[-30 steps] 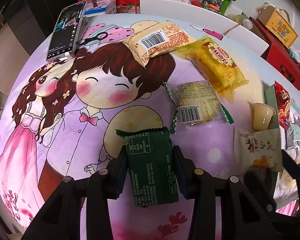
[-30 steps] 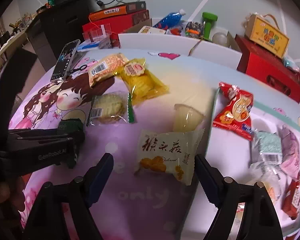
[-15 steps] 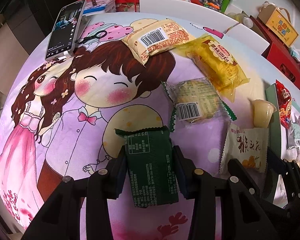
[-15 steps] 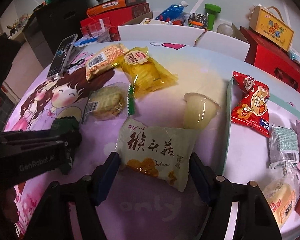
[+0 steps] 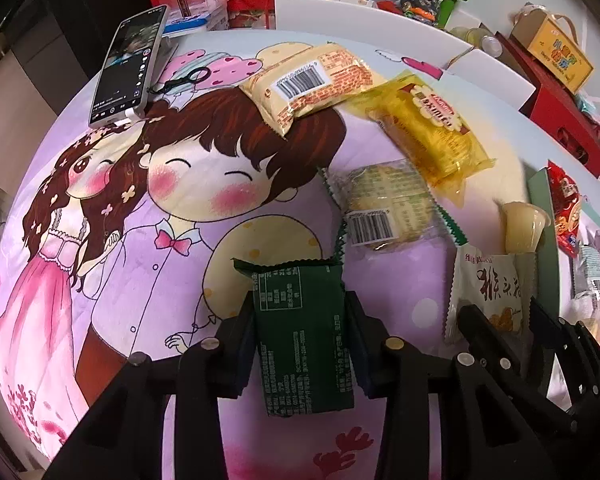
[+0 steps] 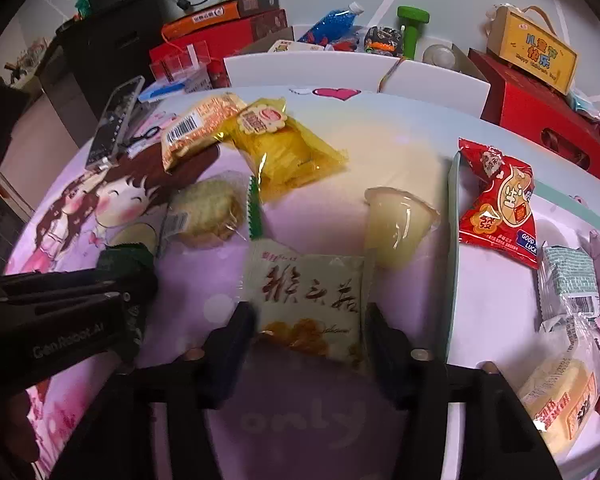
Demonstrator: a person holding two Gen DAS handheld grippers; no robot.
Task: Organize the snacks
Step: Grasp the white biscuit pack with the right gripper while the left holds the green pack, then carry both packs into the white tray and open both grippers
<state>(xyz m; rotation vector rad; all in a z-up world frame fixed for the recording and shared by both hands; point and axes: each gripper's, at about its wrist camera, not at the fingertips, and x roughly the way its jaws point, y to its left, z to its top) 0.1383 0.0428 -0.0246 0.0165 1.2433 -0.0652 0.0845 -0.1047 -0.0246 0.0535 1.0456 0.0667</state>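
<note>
My left gripper (image 5: 300,308) is shut on a dark green snack packet (image 5: 300,344), its pads pressing both long sides above the cartoon cloth. To its right, my right gripper (image 6: 308,320) has a white snack packet with red characters (image 6: 312,300) between its jaws. Those jaws are still closing, and the pads meet the packet's two side edges, which buckle slightly. The same white packet (image 5: 488,284) shows in the left wrist view. A white tray with a teal rim (image 6: 454,240) lies to the right and holds a red packet (image 6: 500,208) and several other snacks.
Loose on the cloth are a jelly cup (image 6: 396,224), a round cake in a clear wrapper (image 6: 208,216), a yellow packet (image 6: 288,152) and a beige barcode packet (image 6: 196,128). A phone (image 5: 128,68) lies at the far left. Boxes and bottles crowd the back edge.
My right gripper came forward over the white packet and its jaws narrowed from wide apart to touching the packet's sides. The left gripper and its green packet stayed put.
</note>
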